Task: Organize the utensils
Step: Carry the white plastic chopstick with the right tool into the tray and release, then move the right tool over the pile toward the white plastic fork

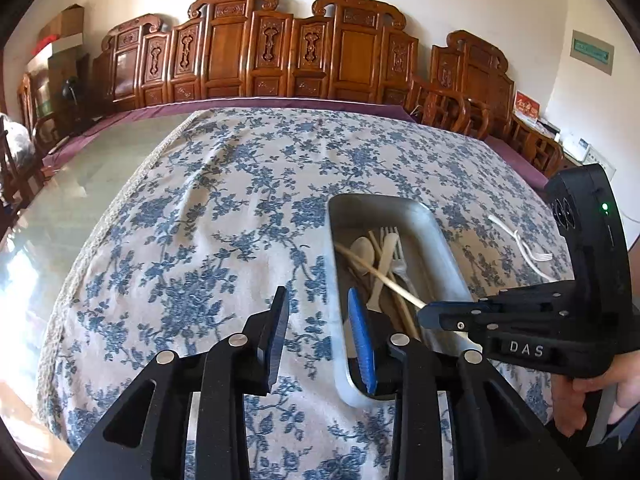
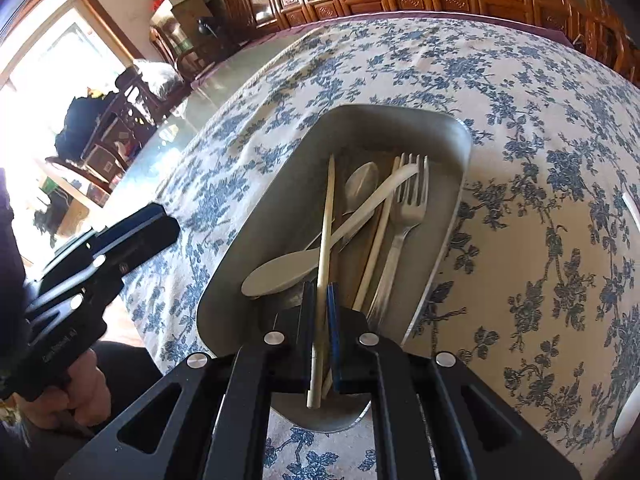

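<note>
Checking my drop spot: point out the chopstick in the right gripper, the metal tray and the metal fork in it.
chopstick (image 2: 325,236), right wrist view, mid shaft.
metal tray (image 2: 280,184), right wrist view, left inner wall.
metal fork (image 2: 414,196), right wrist view, base of tines.

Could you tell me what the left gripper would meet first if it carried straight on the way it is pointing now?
Probably the floral tablecloth just left of the metal tray; the left gripper holds nothing, though depth is hard to judge.

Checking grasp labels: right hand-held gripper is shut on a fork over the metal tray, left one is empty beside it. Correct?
Not quite. The right hand-held gripper is shut on a chopstick, not a fork; the right wrist view shows the pale stick clamped between its pads. The fork lies loose in the tray. The rest holds: the left hand-held gripper is empty beside it.
</note>
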The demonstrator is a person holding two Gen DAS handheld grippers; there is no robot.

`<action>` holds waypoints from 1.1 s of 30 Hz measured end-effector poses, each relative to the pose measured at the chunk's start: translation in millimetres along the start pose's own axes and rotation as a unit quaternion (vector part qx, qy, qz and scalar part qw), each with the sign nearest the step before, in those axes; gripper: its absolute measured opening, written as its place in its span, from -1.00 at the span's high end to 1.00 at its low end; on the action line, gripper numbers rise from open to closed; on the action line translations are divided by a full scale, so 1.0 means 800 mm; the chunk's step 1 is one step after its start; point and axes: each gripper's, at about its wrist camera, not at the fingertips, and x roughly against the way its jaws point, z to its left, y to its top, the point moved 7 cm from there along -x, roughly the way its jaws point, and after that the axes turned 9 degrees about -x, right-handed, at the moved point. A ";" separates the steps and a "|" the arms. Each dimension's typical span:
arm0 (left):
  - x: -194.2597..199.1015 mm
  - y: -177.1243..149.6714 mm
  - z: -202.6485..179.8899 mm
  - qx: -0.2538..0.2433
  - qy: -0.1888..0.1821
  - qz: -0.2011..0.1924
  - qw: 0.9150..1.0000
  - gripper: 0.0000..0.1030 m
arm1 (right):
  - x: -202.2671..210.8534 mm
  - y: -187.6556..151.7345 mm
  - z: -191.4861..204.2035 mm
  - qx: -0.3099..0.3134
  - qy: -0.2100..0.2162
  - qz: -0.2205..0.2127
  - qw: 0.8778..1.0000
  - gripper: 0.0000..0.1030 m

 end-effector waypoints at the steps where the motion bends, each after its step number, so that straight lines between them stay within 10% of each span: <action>1: 0.000 0.001 -0.003 0.001 -0.003 -0.002 1.000 0.44 | 0.001 0.001 0.000 0.002 -0.001 -0.003 1.000 0.81; 21: 0.000 0.011 -0.032 -0.005 -0.017 -0.003 1.000 0.41 | 0.070 0.016 -0.037 0.034 -0.014 -0.059 0.998 0.63; 33: -0.020 0.017 -0.111 -0.032 -0.053 0.023 0.998 0.09 | 0.171 0.018 -0.235 0.026 -0.170 -0.093 0.981 0.57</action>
